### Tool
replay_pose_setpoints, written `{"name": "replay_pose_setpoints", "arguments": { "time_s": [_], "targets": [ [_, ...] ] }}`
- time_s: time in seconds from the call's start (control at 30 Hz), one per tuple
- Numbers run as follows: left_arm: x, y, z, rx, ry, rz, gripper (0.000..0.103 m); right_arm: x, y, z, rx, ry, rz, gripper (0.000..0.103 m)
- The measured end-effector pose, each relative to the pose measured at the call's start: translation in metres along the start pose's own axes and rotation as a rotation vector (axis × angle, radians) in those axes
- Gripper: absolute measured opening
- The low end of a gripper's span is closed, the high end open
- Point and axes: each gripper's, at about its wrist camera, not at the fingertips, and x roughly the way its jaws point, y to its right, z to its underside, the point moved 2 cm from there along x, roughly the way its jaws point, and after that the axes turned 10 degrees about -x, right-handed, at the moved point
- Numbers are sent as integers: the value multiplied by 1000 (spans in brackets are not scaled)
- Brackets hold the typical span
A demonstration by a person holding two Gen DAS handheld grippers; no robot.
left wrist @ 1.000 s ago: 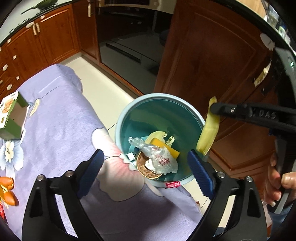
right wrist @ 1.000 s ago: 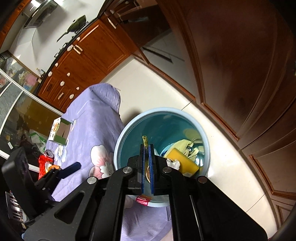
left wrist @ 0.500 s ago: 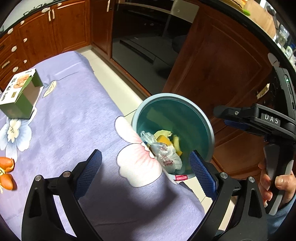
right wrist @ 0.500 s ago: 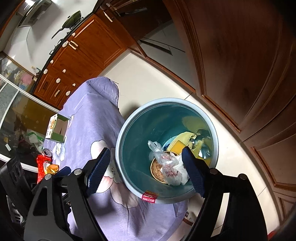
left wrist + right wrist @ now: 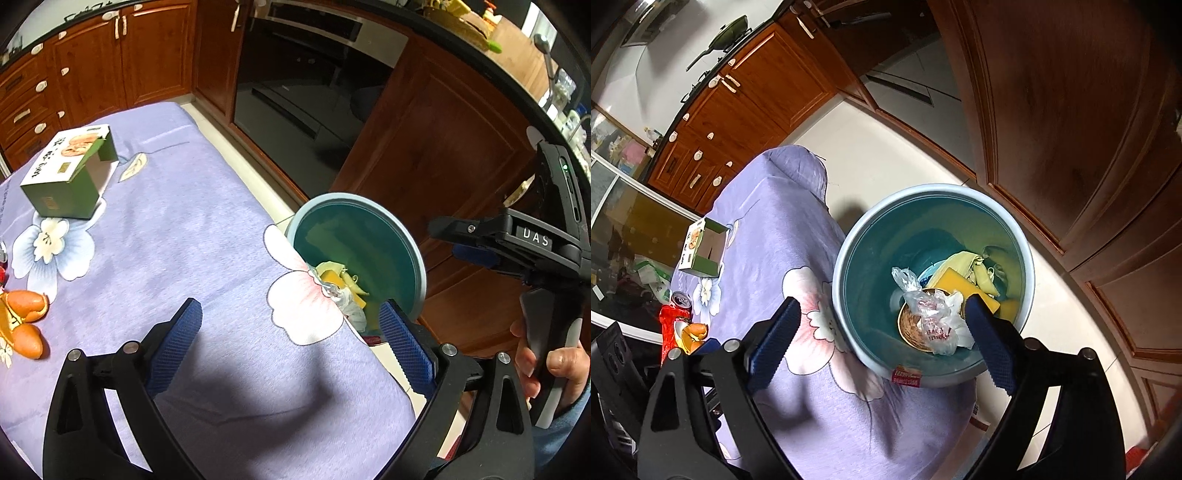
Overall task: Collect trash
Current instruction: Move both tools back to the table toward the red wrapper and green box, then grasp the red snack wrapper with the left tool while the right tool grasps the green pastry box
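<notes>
**Kitchen table edge w/ bin: risks and clearance**

Purple-clothed table [image 5: 192, 236] shown w/ trash bin [image 5: 1027, 258] on floor, touching its corner. Right gripper [image 5: 882, 345] over bin, jaws opening, nothing held; left gripper [image 5: 291, 343] wide, empty. Orange peel [image 5: 26, 317], box [image 5: 66, 173] left near far edges; cloth could be snagged. Mid-table open.

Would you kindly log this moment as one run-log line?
right gripper: jaws opening, nothing between, above bin | left gripper: open, empty, over table | remaining: orange peel, green box
</notes>
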Motion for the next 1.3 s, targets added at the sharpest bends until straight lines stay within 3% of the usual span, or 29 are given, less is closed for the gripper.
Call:
{"name": "replay_pose_setpoints", "arguments": {
  "time_s": [0.3, 0.53, 0.83, 1.07, 1.3],
  "targets": [
    [-28, -8, 6, 4, 38, 30, 99, -16, -24, 9, -29, -6, 49, 91],
    [-53, -38, 16, -28, 75, 15, 99, -16, -63, 13, -84, -14, 42, 91],
    [-93, -133, 15, -128, 146, -88, 99, 16, -150, 15, -213, -81, -7, 91],
    [-120, -223, 8, -261, 189, -138, 99, 51, -223, 7, -312, -120, -24, 91],
    [-133, -284, 2, -348, 214, -165, 99, 93, -281, -13, -408, -139, -42, 91]
  ]
}}
